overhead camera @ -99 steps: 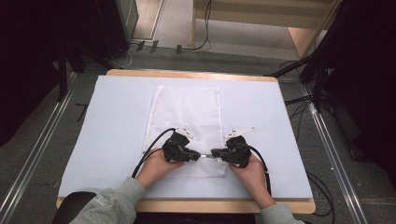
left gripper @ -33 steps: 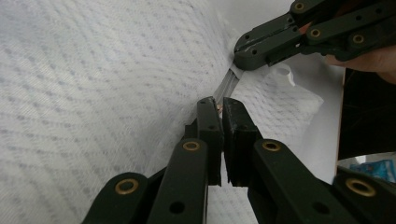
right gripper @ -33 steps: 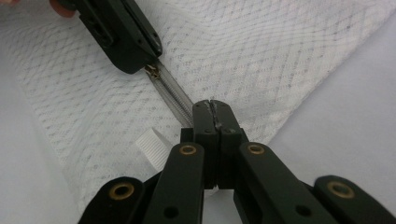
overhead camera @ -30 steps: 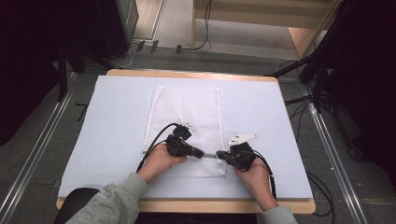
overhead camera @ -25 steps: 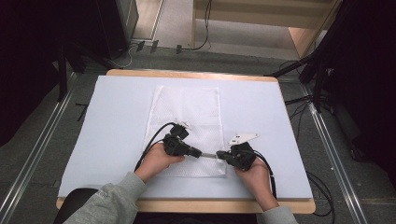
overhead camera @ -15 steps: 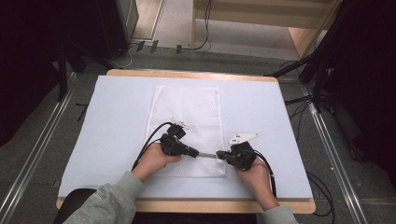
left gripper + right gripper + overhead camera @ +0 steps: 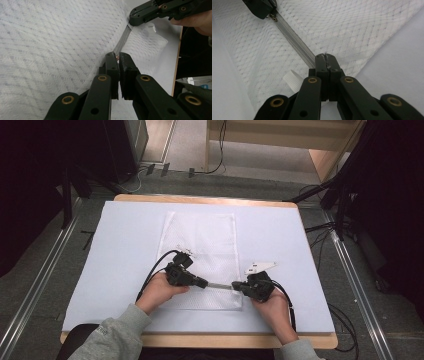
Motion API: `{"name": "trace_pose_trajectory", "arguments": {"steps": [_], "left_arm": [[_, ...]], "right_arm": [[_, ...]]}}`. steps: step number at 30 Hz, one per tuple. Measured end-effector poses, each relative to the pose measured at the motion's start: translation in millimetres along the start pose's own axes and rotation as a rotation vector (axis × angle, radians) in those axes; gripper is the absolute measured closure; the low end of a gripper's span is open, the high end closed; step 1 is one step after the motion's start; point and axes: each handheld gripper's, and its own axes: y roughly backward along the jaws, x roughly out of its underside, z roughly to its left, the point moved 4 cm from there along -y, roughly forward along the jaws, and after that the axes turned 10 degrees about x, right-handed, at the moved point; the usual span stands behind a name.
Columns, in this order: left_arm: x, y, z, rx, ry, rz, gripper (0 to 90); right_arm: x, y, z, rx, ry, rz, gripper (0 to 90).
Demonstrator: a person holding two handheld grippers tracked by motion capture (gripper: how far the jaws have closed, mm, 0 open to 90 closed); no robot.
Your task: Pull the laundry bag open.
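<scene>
A white mesh bag (image 7: 200,240) lies flat on the pale blue table cover (image 7: 115,250). Its grey zipper (image 7: 218,285) runs along the near edge. My left gripper (image 7: 202,283) is shut on the small metal zipper pull (image 7: 117,58). Facing it, my right gripper (image 7: 235,285) is shut on the bag's edge at the zipper end (image 7: 325,58). A stretch of zipper (image 7: 294,40) spans the gap between the two grippers. In the left gripper view the right gripper (image 7: 133,20) sits at the zipper's far end. The left gripper (image 7: 270,13) appears at the top of the right gripper view.
A white ribbed tab (image 7: 292,77) lies on the bag beside my right gripper's jaws. The wooden table edge (image 7: 200,339) runs just behind the hands. Cables (image 7: 345,320) hang off the right side, and dark equipment stands beyond the table.
My left gripper has slid left along the zipper with the pull, away from the right gripper. The bare stretch of zipper between them is longer. The right gripper has held still.
</scene>
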Motion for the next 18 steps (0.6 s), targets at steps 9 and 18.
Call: {"name": "trace_pose_trajectory", "arguments": {"steps": [9, 18], "left_arm": [[3.8, 9.3, 0.6, -0.013, 0.003, -0.002, 88.0], [8.4, 16.2, 0.6, -0.024, 0.005, 0.005, 88.0]], "right_arm": [[-0.8, -0.4, -1.4, -0.007, 0.007, 0.006, 90.0], [-1.5, -0.8, -1.1, -0.012, 0.008, 0.011, 90.0]]}}
